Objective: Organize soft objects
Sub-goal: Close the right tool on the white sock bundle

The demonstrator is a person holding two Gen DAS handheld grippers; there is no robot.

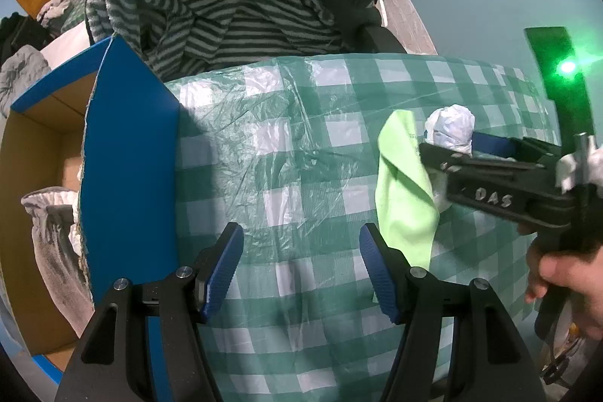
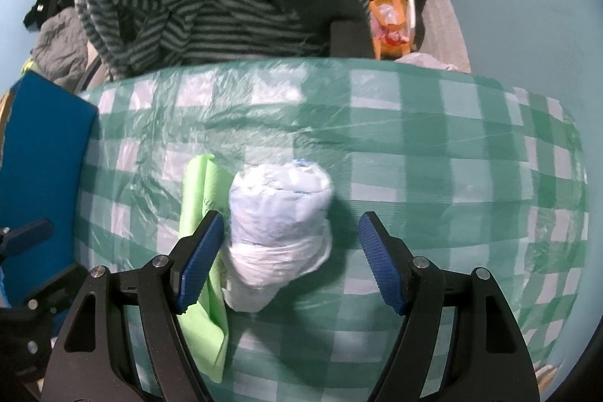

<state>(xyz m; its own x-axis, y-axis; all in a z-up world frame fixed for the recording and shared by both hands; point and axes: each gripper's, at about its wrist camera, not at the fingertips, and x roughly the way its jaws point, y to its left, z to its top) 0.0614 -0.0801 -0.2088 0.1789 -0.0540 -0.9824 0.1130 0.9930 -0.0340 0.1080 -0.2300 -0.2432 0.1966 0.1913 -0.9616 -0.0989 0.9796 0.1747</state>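
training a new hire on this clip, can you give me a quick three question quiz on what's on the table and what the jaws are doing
1. True or false: the right gripper has closed its jaws on the white rolled bundle.
2. What colour is the cloth lying beside the bundle?
3. Which side of the checked tablecloth has the blue cardboard box, seen from the left wrist: A left, B right?

Key
1. False; the jaws are open around it.
2. Light green.
3. A.
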